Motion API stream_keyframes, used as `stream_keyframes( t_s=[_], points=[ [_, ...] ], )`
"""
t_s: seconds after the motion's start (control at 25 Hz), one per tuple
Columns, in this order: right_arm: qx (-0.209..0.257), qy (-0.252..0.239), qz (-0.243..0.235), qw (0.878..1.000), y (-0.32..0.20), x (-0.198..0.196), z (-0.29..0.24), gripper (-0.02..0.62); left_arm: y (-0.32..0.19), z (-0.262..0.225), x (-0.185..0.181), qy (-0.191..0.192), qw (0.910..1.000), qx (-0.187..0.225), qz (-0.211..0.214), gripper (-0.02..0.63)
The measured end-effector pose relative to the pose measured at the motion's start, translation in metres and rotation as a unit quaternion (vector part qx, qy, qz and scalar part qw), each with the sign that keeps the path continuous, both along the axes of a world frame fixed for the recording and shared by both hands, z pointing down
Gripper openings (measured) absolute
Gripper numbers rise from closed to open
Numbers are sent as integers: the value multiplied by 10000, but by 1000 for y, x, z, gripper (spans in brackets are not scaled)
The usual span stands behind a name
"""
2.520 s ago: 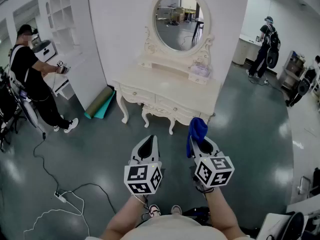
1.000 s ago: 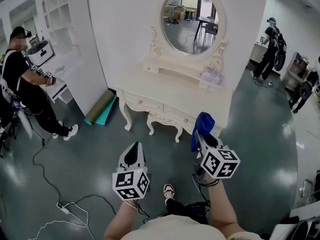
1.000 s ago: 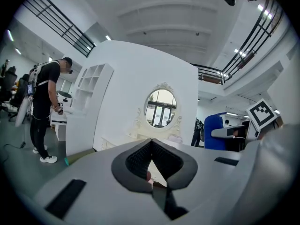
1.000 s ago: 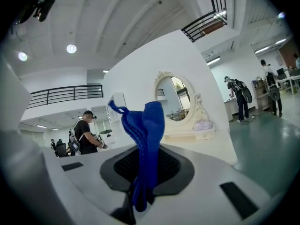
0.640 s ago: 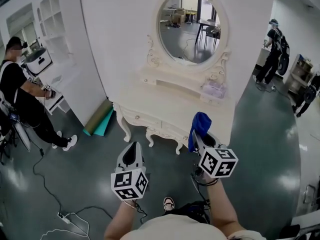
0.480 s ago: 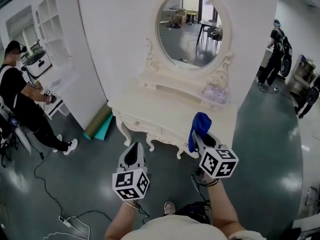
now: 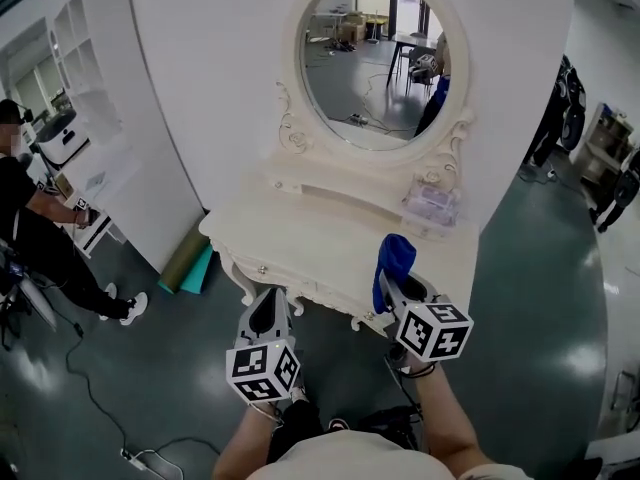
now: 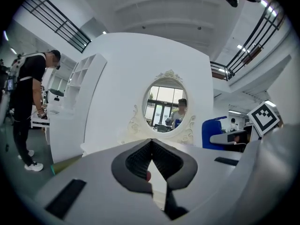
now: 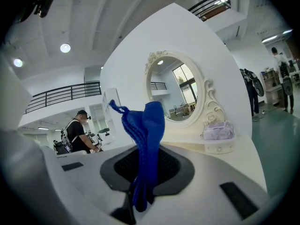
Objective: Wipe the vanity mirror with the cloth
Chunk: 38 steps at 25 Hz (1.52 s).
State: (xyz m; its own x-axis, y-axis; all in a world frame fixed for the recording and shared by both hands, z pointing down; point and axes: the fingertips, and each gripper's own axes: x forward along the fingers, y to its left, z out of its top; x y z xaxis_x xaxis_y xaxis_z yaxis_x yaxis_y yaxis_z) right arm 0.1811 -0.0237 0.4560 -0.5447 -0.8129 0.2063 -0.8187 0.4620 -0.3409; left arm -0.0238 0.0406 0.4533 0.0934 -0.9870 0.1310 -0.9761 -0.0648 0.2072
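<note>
Head view: our right gripper [image 7: 398, 286] holds the blue cloth [image 7: 393, 256] over the dresser [image 7: 300, 240], below the vanity mirror [image 7: 368, 60]. Left gripper view: left gripper [image 8: 151, 144] closed, empty. Right gripper view: jaws pinch the cloth's lower folds; we judge it soft, light, best gripped bunched.

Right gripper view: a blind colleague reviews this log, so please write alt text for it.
The right gripper has its jaws shut on a blue cloth sticking up from them. Beyond stands a cream vanity table with an oval mirror and a lilac item on its shelf; a person stands far left.
</note>
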Motion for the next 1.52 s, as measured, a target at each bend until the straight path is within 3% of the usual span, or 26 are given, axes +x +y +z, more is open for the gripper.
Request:
stream_keyframes(
  t_s=[0.24,0.44,0.76,1.0,1.16,1.36,1.52],
  points=[
    [47,70,376,9993,-51,0,3,66,-75,-4,-16,125,9994,197,237,5],
    [69,72,761,9971,-104,-17,-4,66,-150,-14,-30,176,9968,301,715,5],
    [403,136,1237,9914,-201,-75,-52,66,-278,-63,-73,150,9860,651,1527,5],
    [406,440,1636,9847,-240,-86,-63,66,-349,-72,-89,368,9768,653,2005,5],
    [269,710,1717,9822,-256,-83,-55,66,-379,-59,-76,530,9721,501,2229,5],
    [436,820,1593,9828,-288,-83,-75,66,-406,-59,-55,417,9690,395,2404,5],
    [613,1230,1556,9782,-312,-81,-97,66,-419,-81,-43,155,9639,517,2608,5]
  ],
)
